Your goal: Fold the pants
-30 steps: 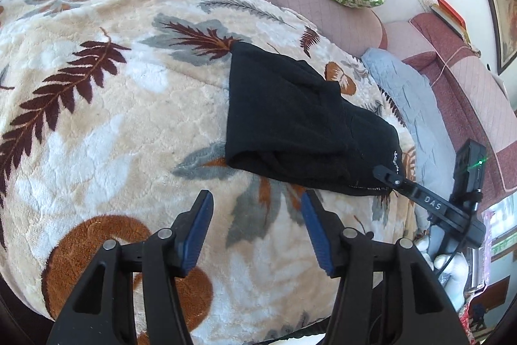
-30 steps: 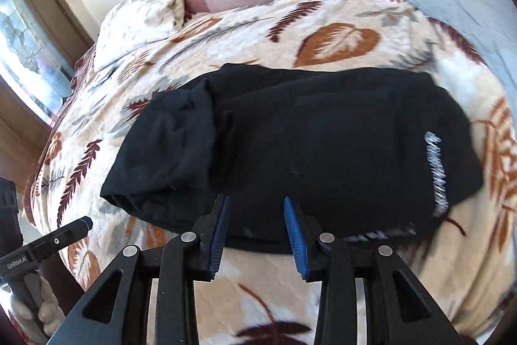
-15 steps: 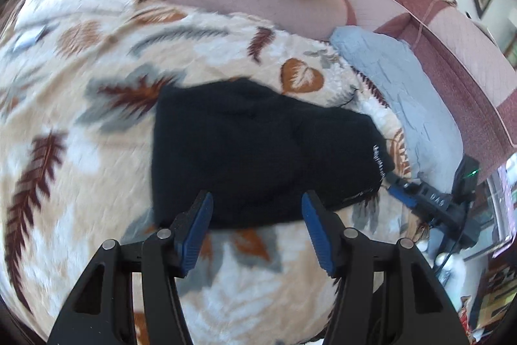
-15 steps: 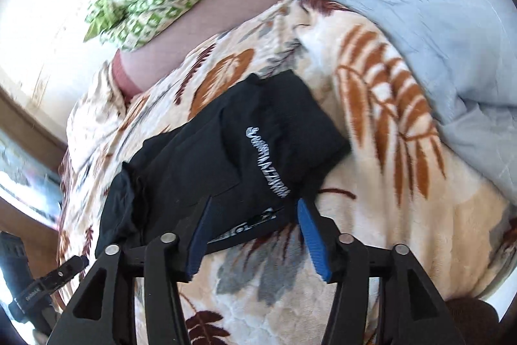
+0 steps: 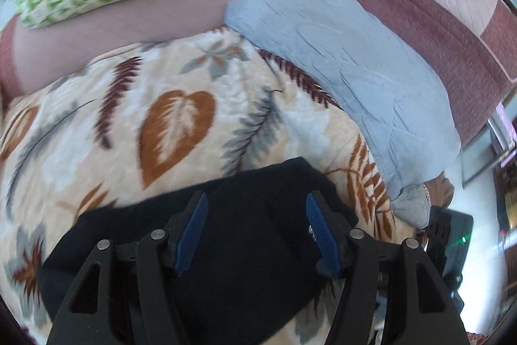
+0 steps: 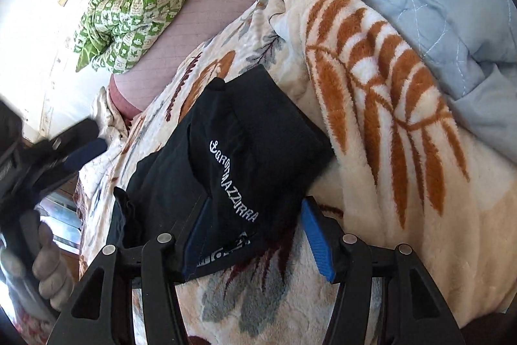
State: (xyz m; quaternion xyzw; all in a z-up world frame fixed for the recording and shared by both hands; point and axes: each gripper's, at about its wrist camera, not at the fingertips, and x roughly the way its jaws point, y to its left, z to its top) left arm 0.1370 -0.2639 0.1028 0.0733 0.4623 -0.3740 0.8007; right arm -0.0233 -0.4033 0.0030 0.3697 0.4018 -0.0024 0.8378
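Spread over the pink sofa, the cream fleece blanket with brown and grey leaf prints (image 5: 181,118) is your work surface, and I give all places from it. The black soft-knit pants with white lettering (image 6: 245,151) lie on this blanket as a compact folded bundle, near the blanket edge where the pale blue quilted cover (image 5: 355,60) begins. A green-and-white checked cushion (image 6: 135,15) sits beyond the blanket's far edge, on the sofa back.

You will find the pants light and limp. They sag from any single hold and the layers can slide apart, so take them at a thick folded edge or at the corner with the label, and catch all layers together.

Your left gripper (image 5: 255,231) is wide open above the bundle and holds nothing. Your right gripper (image 6: 255,235) is also wide open, with the lettered corner lying between its fingers, not pinched.

Compared with one second ago, both cameras are now much closer to the pants. The left gripper then stood over bare blanket, short of the bundle. The right gripper then faced the long side of the bundle and now faces its lettered end.
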